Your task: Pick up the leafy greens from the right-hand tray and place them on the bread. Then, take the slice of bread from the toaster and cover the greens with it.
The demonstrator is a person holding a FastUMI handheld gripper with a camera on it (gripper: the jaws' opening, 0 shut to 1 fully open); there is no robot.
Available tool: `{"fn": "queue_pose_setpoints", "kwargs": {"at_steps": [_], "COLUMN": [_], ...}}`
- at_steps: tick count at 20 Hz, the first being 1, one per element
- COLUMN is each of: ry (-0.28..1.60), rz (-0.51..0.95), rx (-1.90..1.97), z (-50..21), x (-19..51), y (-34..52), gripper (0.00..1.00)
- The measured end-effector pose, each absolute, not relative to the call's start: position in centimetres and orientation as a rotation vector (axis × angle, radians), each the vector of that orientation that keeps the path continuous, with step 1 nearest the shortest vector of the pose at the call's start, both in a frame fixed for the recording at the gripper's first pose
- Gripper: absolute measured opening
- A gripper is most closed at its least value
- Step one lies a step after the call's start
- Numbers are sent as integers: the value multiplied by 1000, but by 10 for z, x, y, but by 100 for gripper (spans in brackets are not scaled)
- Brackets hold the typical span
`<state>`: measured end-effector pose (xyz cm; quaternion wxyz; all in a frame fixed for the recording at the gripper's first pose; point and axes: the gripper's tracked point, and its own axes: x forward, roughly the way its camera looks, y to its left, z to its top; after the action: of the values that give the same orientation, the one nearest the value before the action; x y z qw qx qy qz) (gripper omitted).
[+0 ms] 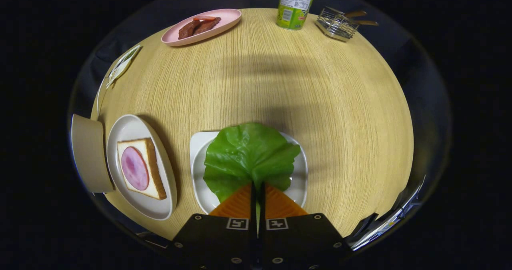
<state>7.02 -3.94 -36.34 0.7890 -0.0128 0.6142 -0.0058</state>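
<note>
A large green leaf (248, 156) lies over a white square tray (197, 142) on the round wooden table. My gripper (258, 187) is shut on the near edge of the leaf, both fingers pressed together with a thin strip of green between them. Left of the tray, a white oval plate (132, 128) holds a slice of bread (154, 170) topped with a round pink slice of ham (134, 168). I cannot tell whether the leaf rests on the tray or is lifted off it.
A beige box-like object (89, 154) stands at the table's left edge beside the plate. At the far side are a pink plate (230, 16) with brown meat pieces, a green can (294, 8) and a wire rack (336, 24). A packet (122, 66) lies at the far left.
</note>
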Motion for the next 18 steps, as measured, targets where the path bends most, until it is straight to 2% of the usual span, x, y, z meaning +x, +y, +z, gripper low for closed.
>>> {"fn": "queue_pose_setpoints", "kwargs": {"at_steps": [11, 18], "ry": [1200, 1158], "rz": [26, 128], "rx": [-72, -73], "z": [-292, -265], "x": [66, 62], "y": [-18, 46], "gripper": [1, 1]}}
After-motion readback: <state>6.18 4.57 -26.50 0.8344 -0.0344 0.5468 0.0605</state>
